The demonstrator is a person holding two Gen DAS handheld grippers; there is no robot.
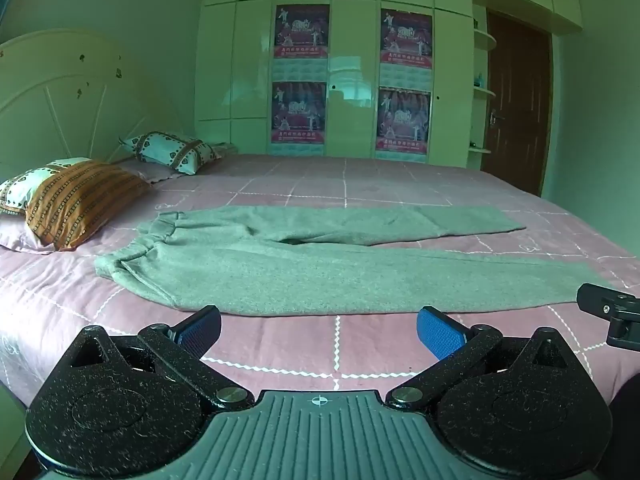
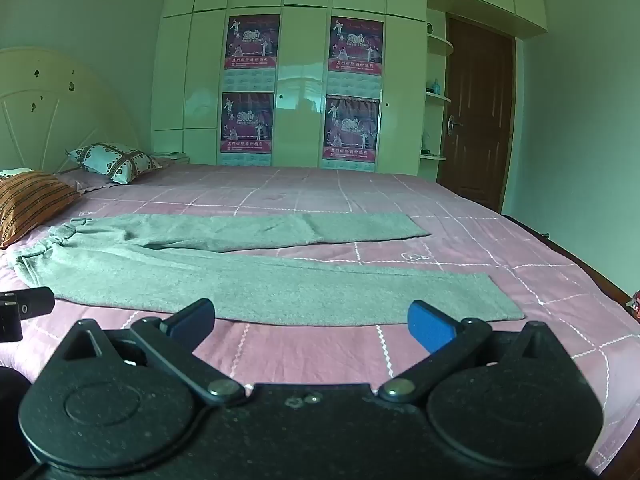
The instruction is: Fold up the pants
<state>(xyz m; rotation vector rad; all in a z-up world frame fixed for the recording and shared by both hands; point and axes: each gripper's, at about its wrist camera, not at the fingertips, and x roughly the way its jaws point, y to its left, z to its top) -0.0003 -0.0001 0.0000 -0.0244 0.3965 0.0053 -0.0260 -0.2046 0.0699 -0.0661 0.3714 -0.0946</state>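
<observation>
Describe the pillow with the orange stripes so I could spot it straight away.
Start at the big pink bed and look toward the cream headboard. The striped pillow lies nearest the camera; unlike the white heart-patterned pillow farther back, it has orange-brown bands.

Pants (image 1: 304, 264) flat on bed (image 1: 360, 184), waistband toward nine o'clock; pillows (image 1: 80, 200) at ten; wardrobe (image 1: 344, 80) at twelve; door (image 1: 516, 100) at one.

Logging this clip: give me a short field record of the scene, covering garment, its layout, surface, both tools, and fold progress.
garment: grey pants
layout: spread flat, waistband toward the pillows, legs splayed apart
surface: pink grid bedsheet
left tool: open, empty, short of the near leg
right tool: open, empty, short of the near leg
fold progress: not started
</observation>
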